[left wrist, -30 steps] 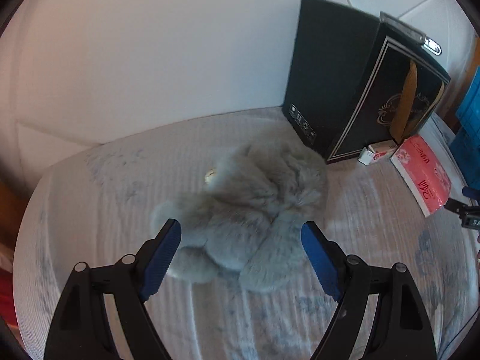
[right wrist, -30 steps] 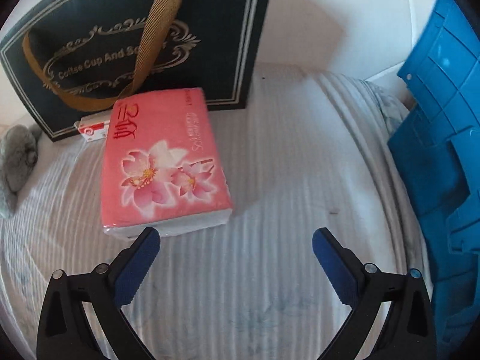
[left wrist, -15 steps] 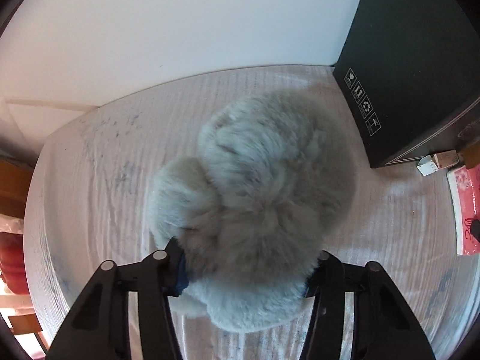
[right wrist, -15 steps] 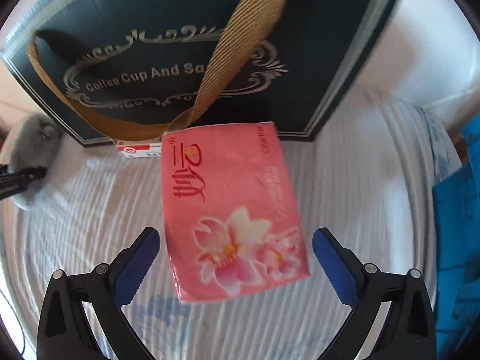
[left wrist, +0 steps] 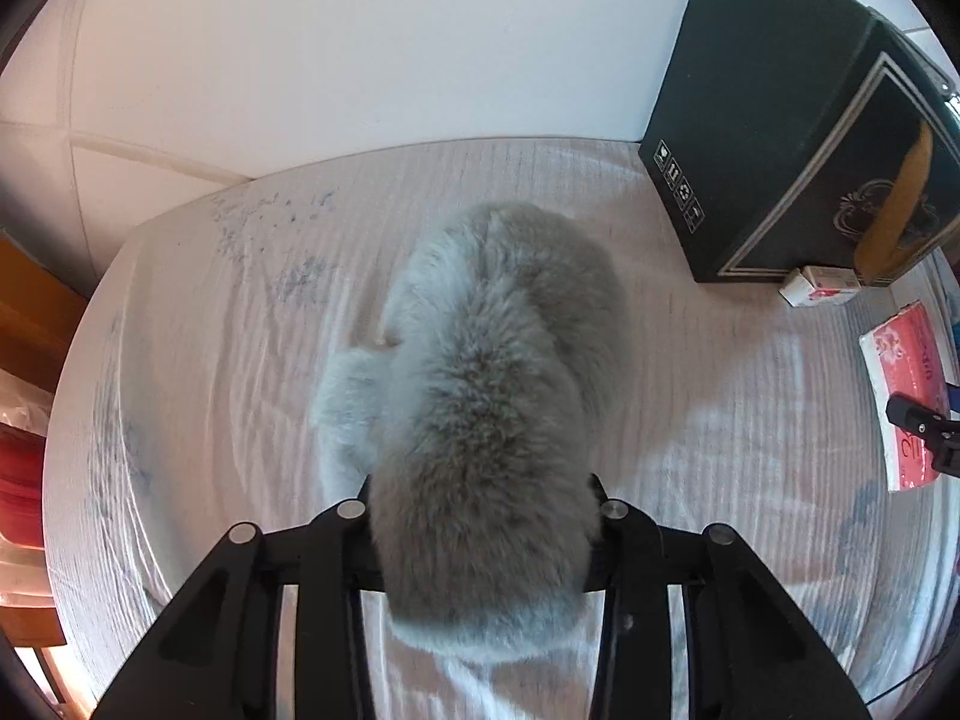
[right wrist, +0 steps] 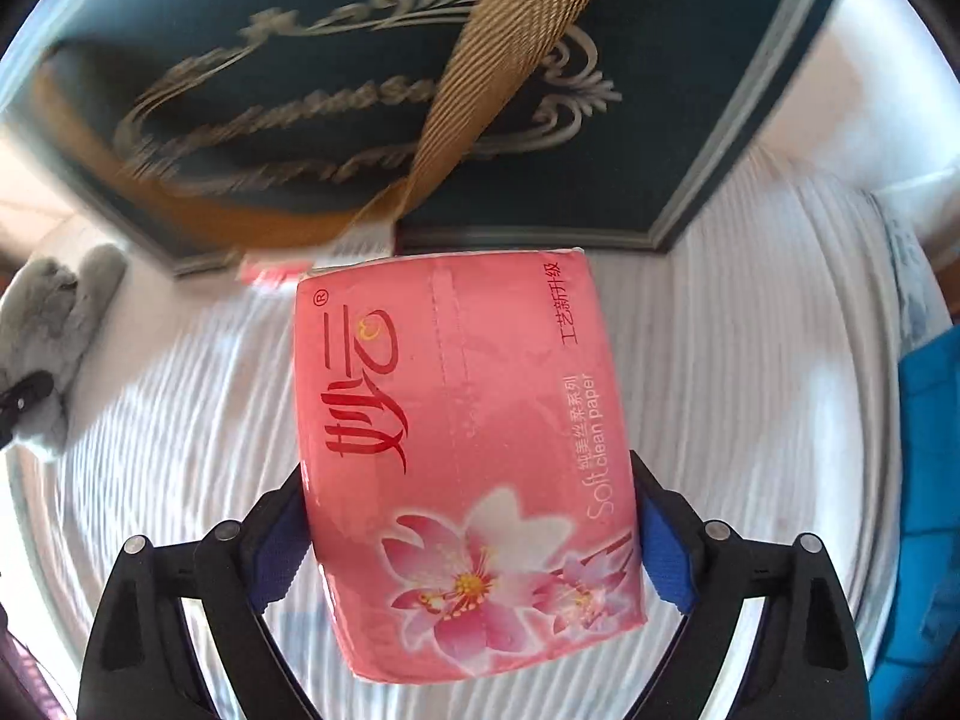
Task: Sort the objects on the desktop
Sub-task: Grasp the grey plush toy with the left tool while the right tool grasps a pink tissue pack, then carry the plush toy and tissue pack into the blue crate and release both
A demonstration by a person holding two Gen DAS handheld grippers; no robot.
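Note:
A grey plush toy [left wrist: 486, 396] lies on the white tablecloth; its near end fills the space between the fingers of my left gripper [left wrist: 480, 516], which is shut on it. The plush also shows at the far left of the right wrist view [right wrist: 48, 324]. My right gripper [right wrist: 468, 540] is shut on a pink tissue pack [right wrist: 462, 456] with flower print, its blue pads pressing both long sides. The pack also shows at the right edge of the left wrist view [left wrist: 906, 384], with the right gripper's black finger on it.
A dark green gift bag [left wrist: 780, 138] with a gold ribbon handle stands at the back, also filling the top of the right wrist view [right wrist: 372, 78]. A small red-and-white box [left wrist: 819, 285] lies at its base. A blue crate [right wrist: 930, 480] is at the right.
My left gripper moved in over the plush and closed on it. My right gripper moved forward around the tissue pack and closed on its sides.

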